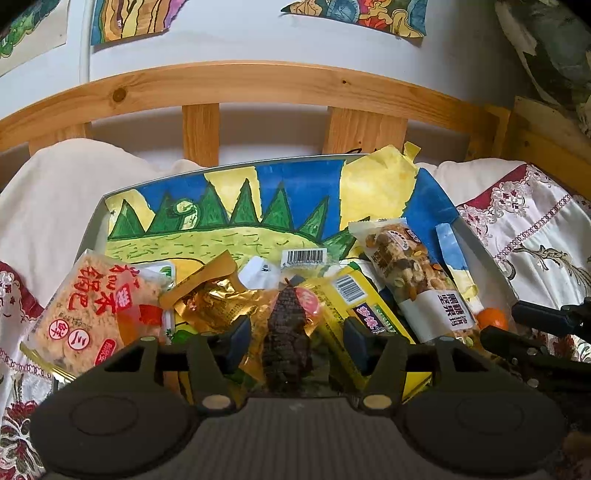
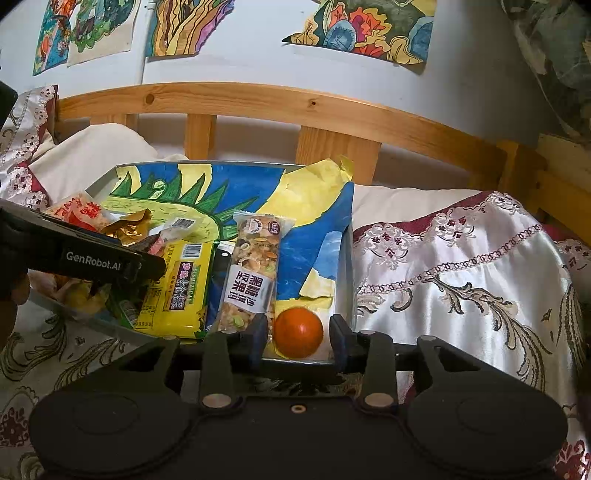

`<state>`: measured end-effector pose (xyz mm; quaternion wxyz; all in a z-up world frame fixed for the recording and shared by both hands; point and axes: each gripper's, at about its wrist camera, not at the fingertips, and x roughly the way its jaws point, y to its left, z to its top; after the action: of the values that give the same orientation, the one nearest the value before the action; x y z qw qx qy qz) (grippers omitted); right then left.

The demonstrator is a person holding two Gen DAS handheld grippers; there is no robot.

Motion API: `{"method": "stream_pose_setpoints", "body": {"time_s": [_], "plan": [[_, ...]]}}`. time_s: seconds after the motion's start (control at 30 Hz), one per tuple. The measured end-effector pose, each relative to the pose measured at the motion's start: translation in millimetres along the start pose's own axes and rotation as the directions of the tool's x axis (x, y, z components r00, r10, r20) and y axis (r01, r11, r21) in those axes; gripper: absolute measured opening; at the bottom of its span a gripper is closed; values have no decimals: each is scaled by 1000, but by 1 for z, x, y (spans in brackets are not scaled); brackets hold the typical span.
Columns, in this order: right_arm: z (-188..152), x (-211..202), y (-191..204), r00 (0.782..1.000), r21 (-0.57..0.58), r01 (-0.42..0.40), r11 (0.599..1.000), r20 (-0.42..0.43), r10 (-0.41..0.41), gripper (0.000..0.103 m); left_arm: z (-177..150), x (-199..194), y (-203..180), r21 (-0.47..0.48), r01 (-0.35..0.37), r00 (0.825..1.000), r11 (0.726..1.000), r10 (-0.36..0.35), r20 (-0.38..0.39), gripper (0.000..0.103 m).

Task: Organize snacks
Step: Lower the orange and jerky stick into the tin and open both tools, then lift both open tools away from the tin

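A shallow grey tray (image 1: pixel 95 221) lined with a painted paper holds several snacks. From left to right lie a rice-cracker packet (image 1: pixel 83 317), a gold foil packet (image 1: pixel 216 301), a clear packet of dark jerky (image 1: pixel 288 332), a yellow packet (image 1: pixel 351 302) and a nut bar (image 1: pixel 410 280). My left gripper (image 1: pixel 297 341) is open, the jerky packet lying between its fingers. In the right wrist view an orange ball (image 2: pixel 298 332) sits in the tray's (image 2: pixel 349 258) near right corner. My right gripper (image 2: pixel 298 341) straddles it, open, with thin gaps at both pads. The nut bar (image 2: pixel 255 273) and yellow packet (image 2: pixel 181 288) lie to its left.
The tray rests on a bed covered by an embroidered satin cloth (image 2: pixel 461 280). A white pillow (image 1: pixel 66 192) and a wooden slatted headboard (image 1: pixel 258 85) stand behind it. Drawings (image 2: pixel 369 26) hang on the wall. The left gripper's body (image 2: pixel 110 263) reaches over the tray's left half.
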<state>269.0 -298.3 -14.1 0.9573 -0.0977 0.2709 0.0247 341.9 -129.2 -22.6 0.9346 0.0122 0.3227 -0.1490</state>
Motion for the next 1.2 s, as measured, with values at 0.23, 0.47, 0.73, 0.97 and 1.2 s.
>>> {"method": "stream_pose_setpoints", "body": {"time_s": [0.23, 0.47, 0.73, 0.97, 1.2], "plan": [[1, -2, 2, 1000, -4, 0, 1000, 7, 0, 47, 0, 0, 3, -32, -7, 1000, 999, 7, -15, 76], [3, -5, 2, 999, -6, 13, 1000, 29, -13, 61, 2, -4, 3, -42, -13, 1000, 999, 13, -5, 85], [4, -9, 3, 999, 5, 22, 1000, 46, -22, 77, 4, -12, 2, -42, -45, 998, 998, 47, 32, 98], [6, -13, 3, 998, 28, 21, 999, 64, -22, 88, 6, -19, 6, -66, -61, 997, 996, 64, 49, 102], [8, -23, 1, 995, 63, 10, 998, 94, -16, 99, 4, -33, 11, -105, -64, 994, 992, 73, 80, 102]]}}
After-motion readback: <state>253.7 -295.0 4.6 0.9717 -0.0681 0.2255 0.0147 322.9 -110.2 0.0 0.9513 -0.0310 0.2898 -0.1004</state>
